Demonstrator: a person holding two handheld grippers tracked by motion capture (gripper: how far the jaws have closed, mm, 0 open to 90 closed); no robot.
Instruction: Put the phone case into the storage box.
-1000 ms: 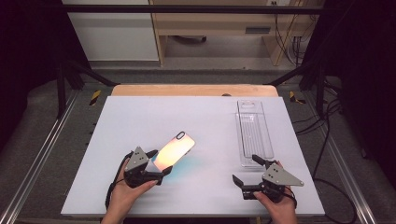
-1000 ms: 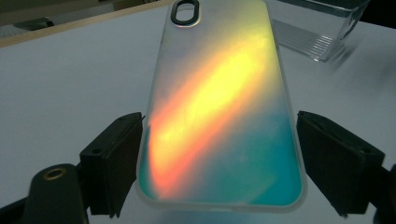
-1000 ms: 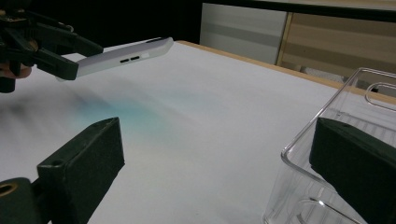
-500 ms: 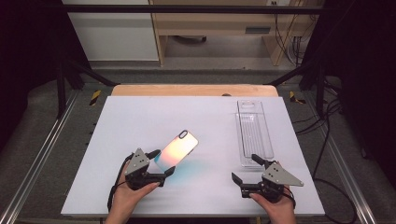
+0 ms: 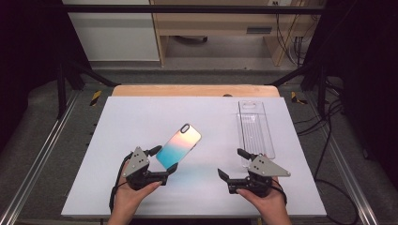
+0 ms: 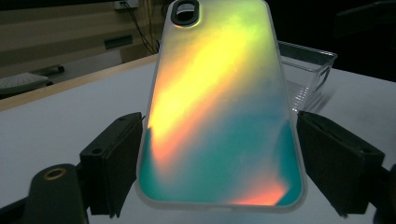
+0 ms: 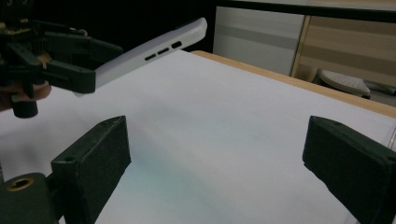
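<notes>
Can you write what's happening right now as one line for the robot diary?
left gripper: shut on phone case, lifted and tilted | right gripper: open, holding nothing | clear tray: on table

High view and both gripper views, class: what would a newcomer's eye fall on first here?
First, the shimmering orange-to-teal phone case, lifted at a tilt off the white table, its lower end clamped across its width in the left hand-held gripper. Next, the clear plastic tray near the table's right edge, with the open, empty right hand-held gripper just in front of it.
</notes>
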